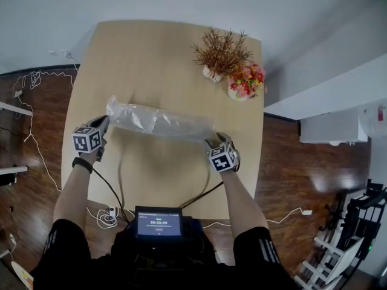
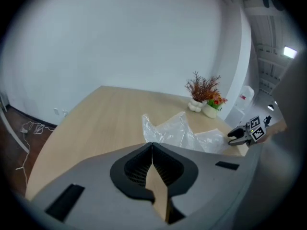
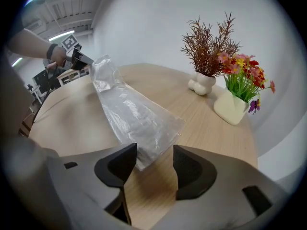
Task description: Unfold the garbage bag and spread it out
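1. Nearest the head camera, a small screen (image 1: 158, 223) sits at the person's chest. It is lit blue, and its text is too small to read.
2. Surface: the table (image 1: 151, 47) is light wood with rounded corners, and its far edge stands against a white wall.
3. Room: the floor (image 1: 284, 174) is dark wood. White cables (image 1: 30, 80) trail over it at the left.
4. At the table's far right stand a dried red-brown plant (image 1: 222, 50) in a white vase and, just beside it, a pot of coloured flowers (image 1: 245, 80). Both stand apart from the bag.
5. Cut off or unclear: a white unit (image 1: 332, 128) at the right cannot be identified. The lower right corner of the frame cuts a rack (image 1: 351, 240).
6. In the left gripper view, the gripper's own body covers most of the bag's near end.
7. The garbage bag (image 1: 160, 121) is clear, crinkled plastic in a long narrow band. It runs across the middle of the table between the two grippers.
8. The left gripper (image 2: 152, 145) has its jaws closed together on the bag's left end. The right gripper view shows that end lifted off the wood.
9. The right gripper (image 3: 154, 157) has its jaws apart and grips nothing. The bag's right end lies flat on the table, with its corner in the gap nearer the left jaw.
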The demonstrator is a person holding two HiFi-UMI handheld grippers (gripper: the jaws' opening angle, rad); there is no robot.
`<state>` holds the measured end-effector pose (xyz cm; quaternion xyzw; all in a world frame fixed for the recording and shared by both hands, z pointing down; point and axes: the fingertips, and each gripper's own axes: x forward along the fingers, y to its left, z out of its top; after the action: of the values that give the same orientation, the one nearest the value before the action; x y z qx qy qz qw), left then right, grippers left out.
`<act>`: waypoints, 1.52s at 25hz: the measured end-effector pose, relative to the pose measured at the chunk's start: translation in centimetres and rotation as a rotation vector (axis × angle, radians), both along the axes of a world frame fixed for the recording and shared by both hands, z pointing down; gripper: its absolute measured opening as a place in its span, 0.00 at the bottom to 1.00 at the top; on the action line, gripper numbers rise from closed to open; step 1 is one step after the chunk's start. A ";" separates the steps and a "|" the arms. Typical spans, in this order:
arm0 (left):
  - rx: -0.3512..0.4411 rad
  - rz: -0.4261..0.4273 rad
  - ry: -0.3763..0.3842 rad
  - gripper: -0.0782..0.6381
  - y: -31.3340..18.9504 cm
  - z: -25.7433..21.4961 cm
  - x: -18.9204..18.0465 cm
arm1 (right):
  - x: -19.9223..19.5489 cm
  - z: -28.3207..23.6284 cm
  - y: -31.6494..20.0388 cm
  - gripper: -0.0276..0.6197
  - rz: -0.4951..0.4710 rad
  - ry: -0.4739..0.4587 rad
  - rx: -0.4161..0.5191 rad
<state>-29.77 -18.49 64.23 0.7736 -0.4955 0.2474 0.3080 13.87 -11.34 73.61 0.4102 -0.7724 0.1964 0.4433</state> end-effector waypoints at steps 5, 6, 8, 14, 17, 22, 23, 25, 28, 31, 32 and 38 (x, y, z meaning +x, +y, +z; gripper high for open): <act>-0.039 0.001 -0.089 0.11 -0.2 2.3 -1.9 | -0.1 -0.6 0.0 0.44 -0.002 0.005 0.000; -0.045 -0.001 -0.103 0.11 -0.3 2.7 -2.2 | 0.0 -0.7 -0.1 0.44 -0.001 0.007 0.001; -0.054 -0.005 -0.131 0.16 -0.4 3.4 -2.9 | 0.0 -0.8 -0.1 0.44 -0.003 0.009 0.001; -0.088 0.006 -0.198 0.20 -0.2 5.7 -4.1 | -0.2 -0.5 0.0 0.44 -0.010 0.007 0.000; -0.111 0.021 -0.245 0.23 0.1 6.7 -4.5 | -0.1 0.0 0.1 0.44 -0.006 -0.005 -0.006; -0.157 0.045 -0.284 0.32 0.9 7.9 -4.7 | -0.2 -0.7 0.0 0.44 -0.005 -0.004 -0.001; -0.162 0.036 -0.290 0.33 0.9 7.9 -4.9 | -0.2 -0.7 -0.1 0.44 -0.006 -0.006 0.000; -0.163 0.028 -0.300 0.34 0.9 7.8 -5.2 | -0.2 -0.8 -0.1 0.44 -0.007 -0.008 0.001; -0.158 0.016 -0.311 0.34 0.9 7.4 -5.5 | -0.3 -0.5 0.0 0.44 -0.007 -0.015 0.000; -0.135 0.022 -0.307 0.35 0.6 6.9 -5.4 | -0.3 -0.3 0.0 0.44 -0.005 -0.021 0.001; -0.125 0.025 -0.308 0.35 0.5 6.8 -5.4 | -0.2 -0.2 0.0 0.44 -0.004 -0.021 0.001; 0.007 0.082 -0.341 0.43 -0.8 3.4 -4.3 | -0.2 -0.7 0.0 0.44 -0.005 -0.017 0.006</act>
<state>-34.11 -19.27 67.60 0.7410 -0.5093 0.3859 0.2065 13.66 -11.38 72.91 0.4078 -0.7777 0.1966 0.4362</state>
